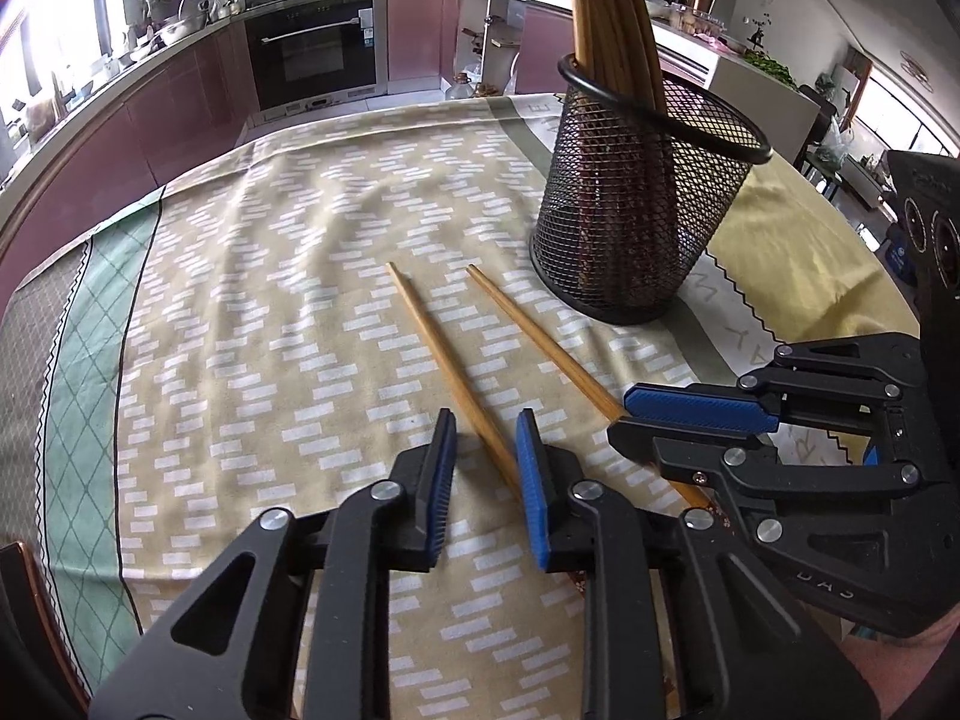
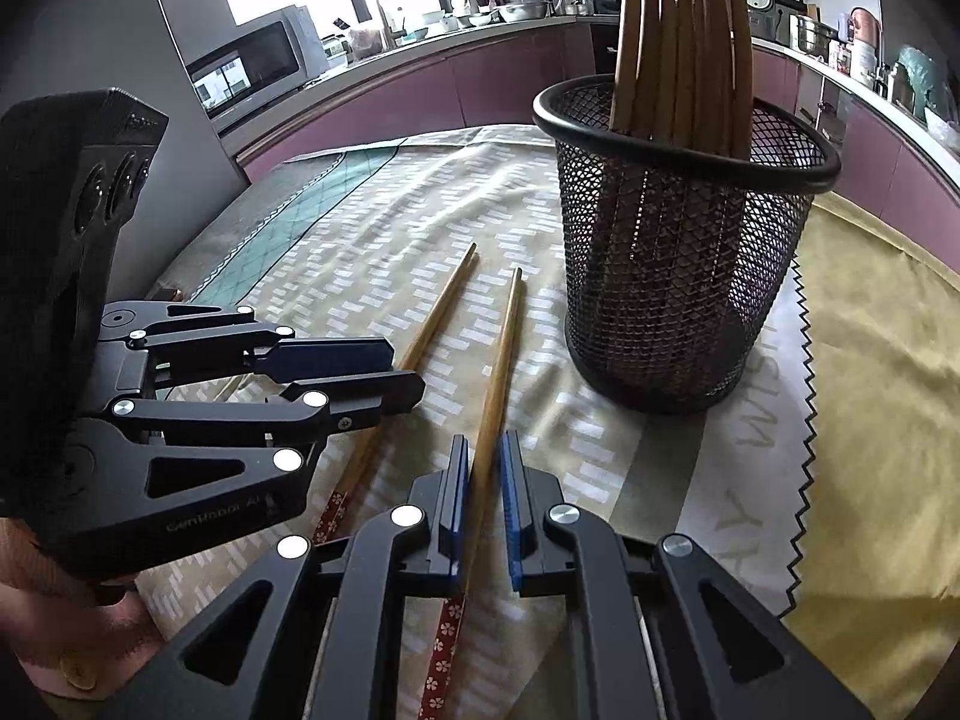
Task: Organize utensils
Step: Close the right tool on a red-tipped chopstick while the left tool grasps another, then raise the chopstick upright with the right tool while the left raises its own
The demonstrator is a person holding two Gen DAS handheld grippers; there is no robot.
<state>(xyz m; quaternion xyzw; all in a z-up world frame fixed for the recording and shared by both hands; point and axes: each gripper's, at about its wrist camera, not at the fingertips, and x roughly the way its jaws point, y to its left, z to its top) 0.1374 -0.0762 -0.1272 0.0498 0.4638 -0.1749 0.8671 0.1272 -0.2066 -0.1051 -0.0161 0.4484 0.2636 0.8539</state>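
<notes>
Patterned beige tablecloth [image 1: 270,312] is covering the table.

Black wire-mesh cylindrical holder [image 1: 642,204] is standing far right, upright, carrying a bundle of bamboo chopsticks [image 1: 606,18].

Left gripper [image 1: 483,450] is straddling the left loose bamboo chopstick [image 1: 444,360]; a gap shows beside each pad, so nothing is gripped.

Right gripper [image 2: 485,462] is clamping the right loose bamboo chopstick [image 2: 501,360], which is lying on the cloth near the holder.

Only the right wrist view is showing the chopsticks' red floral handle ends [image 2: 444,648].
</notes>
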